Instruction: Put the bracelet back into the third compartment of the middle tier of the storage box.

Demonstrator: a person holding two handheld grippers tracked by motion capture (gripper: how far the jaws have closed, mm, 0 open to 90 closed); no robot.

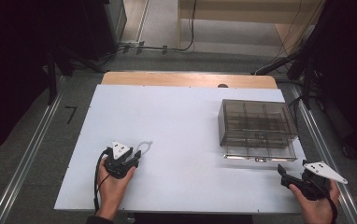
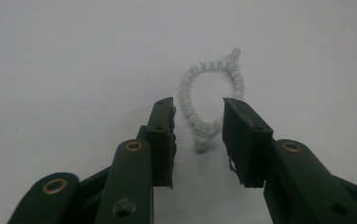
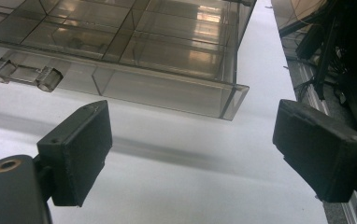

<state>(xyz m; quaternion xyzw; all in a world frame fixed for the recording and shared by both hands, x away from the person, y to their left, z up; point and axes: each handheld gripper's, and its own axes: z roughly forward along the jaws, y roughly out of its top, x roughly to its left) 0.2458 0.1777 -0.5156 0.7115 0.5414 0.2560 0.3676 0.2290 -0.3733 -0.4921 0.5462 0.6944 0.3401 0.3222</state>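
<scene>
Pearly-white bead bracelet [image 2: 211, 95] lay on the white tabletop [image 1: 181, 121] at approx 8 o'clock, w/ the left claw [image 2: 197, 126] set low around its near end, jaws apart either side of the beads, not yet closed; prob. lined up for a pinch. Right claw [image 3: 190, 140] hovered at 4 o'clock, jaws wide apart, empty, just short of the smoky clear plastic organizer box [image 1: 257, 128], perhaps to open it. High view gave the layout; the right claw's view showed the box's front latch [image 3: 24, 73] and dividers.
</scene>
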